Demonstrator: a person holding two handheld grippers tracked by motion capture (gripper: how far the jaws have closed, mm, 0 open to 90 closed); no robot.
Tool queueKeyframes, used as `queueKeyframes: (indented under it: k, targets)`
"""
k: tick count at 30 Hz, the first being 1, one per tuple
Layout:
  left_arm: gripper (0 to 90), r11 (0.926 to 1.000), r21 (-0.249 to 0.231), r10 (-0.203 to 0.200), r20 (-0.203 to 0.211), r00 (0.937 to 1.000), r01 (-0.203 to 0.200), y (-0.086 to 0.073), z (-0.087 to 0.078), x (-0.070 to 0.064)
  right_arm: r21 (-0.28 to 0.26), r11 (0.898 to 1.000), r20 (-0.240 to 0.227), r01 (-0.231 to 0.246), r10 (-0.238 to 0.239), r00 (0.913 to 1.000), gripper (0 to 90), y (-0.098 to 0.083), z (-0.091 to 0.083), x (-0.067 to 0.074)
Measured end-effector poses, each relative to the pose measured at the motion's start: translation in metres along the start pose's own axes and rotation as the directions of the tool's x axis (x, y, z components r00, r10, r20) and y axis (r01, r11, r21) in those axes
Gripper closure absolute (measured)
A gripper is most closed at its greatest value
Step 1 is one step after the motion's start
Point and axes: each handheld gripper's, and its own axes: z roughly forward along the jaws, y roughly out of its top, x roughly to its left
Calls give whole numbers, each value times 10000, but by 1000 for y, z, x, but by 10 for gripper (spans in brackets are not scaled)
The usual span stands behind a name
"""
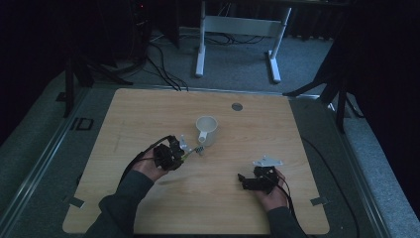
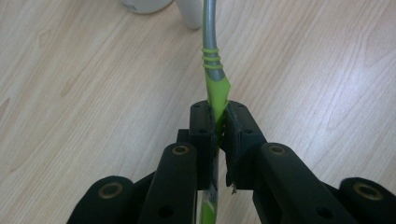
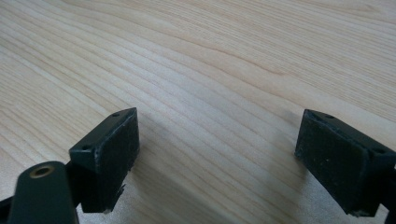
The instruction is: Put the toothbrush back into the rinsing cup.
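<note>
Now your left gripper (image 2: 218,122) squeezes the green-handled tool (image 2: 215,91) near the cup (image 1: 207,130); your right gripper (image 3: 217,154) gapes. Next, I think, tip it in gently.

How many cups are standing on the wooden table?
1. The white cup stands near the middle of the table, just beyond the left gripper and its green-handled utensil.

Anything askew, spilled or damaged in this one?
Nothing stands out. The white cup stands upright on the table, no spill. The left claw grips a green-handled utensil; the right claw is open above bare wood.
</note>
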Motion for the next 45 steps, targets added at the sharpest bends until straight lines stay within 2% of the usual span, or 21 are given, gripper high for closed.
queueKeyframes:
  k: [18,30,45]
  targets:
    - [824,9948,-686,-767,-161,9969,755,2,-2,5,-12,10000,3,15,-15,10000,132,0,0,0]
    - [824,9836,-1274,-1328,-328,9906,1277,3,-6,8,-8,10000,-4,22,-22,10000,133,0,0,0]
    - [824,9751,-1553,-1680,-490,9846,1586,5,-7,10,-8,10000,-2,19,-19,10000,132,0,0,0]
